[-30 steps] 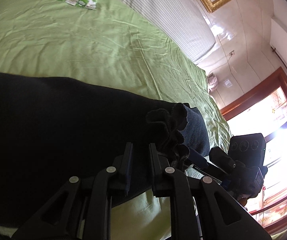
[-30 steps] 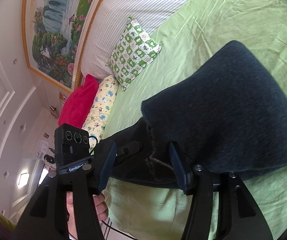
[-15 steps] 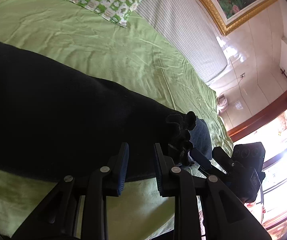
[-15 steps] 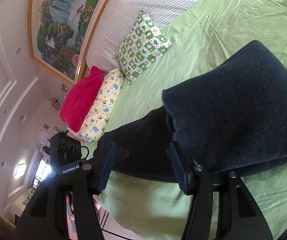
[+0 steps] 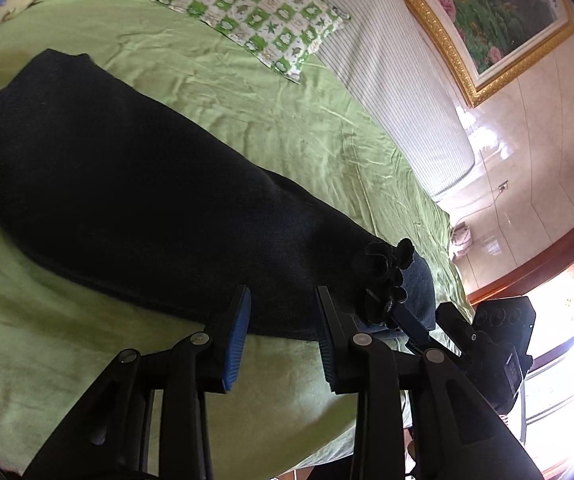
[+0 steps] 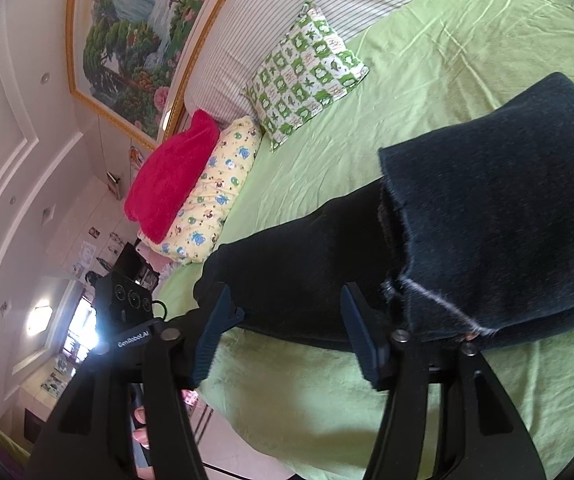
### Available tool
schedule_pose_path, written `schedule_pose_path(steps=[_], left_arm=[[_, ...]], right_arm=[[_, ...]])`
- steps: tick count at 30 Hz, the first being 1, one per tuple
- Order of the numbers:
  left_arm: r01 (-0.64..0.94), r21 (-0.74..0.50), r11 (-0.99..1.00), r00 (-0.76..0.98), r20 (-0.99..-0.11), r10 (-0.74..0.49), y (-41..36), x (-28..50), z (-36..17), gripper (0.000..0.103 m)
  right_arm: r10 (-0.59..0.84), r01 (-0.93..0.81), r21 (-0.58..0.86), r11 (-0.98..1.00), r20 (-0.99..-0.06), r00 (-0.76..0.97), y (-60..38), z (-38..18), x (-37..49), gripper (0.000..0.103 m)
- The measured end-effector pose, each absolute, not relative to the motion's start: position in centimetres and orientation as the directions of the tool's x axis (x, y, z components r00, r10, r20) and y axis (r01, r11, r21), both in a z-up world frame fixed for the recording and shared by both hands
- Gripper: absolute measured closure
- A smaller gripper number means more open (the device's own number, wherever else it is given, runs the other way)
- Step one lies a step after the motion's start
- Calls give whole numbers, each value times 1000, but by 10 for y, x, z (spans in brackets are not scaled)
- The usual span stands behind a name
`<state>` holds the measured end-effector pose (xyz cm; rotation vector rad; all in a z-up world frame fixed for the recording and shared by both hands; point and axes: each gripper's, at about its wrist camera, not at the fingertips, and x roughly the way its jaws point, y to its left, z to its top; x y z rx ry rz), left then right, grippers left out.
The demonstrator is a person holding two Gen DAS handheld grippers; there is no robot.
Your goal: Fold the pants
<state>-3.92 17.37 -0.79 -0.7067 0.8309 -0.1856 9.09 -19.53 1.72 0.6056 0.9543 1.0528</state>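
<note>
Dark navy pants (image 5: 135, 200) lie folded in a long band across the green bed sheet (image 5: 295, 128); in the right wrist view the pants (image 6: 499, 216) show one end folded over the darker layer below. My left gripper (image 5: 283, 308) is open and empty, just in front of the pants' near edge. My right gripper (image 6: 287, 312) is open and empty, its jaws standing at the near edge of the pants without holding them. The right gripper also shows in the left wrist view (image 5: 407, 316), by a bunched cloth end (image 5: 387, 272).
A green-patterned pillow (image 6: 307, 76), a yellow pillow (image 6: 211, 196) and a red blanket (image 6: 171, 176) lie at the head of the bed by the striped headboard (image 6: 319, 8). The bed's near edge (image 6: 271, 452) drops to the floor. A window (image 5: 567, 300) is at right.
Both grippers have drawn back from the pants toward the bed's near edge. The left gripper's jaws have opened wider. The pants lie still on the sheet.
</note>
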Motion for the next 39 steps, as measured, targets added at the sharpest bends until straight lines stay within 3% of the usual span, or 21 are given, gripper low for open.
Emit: schedule_pose_path(steps=[3,8,14,39], left_arm=[[-157,-635,757,696,-615,-371,180,-52,-5,45],[-188,-633,751,734,-599,-321,189,-73,2,35],[-251,-645,722,750,-601,-277,203,-86,-2,28],[-428,-733,528,794,-584,-168,274,-91,-30,27]], right_arm=[[910,-465,783,413,-374,177,-191,19,86,33],[899,-496,753,432,-404,170,-183,21,78,25],[889,-531,725,438,-438,135,-169,22,75,25],[816,-796,514,319,-577,-45,-21,60,121,25]])
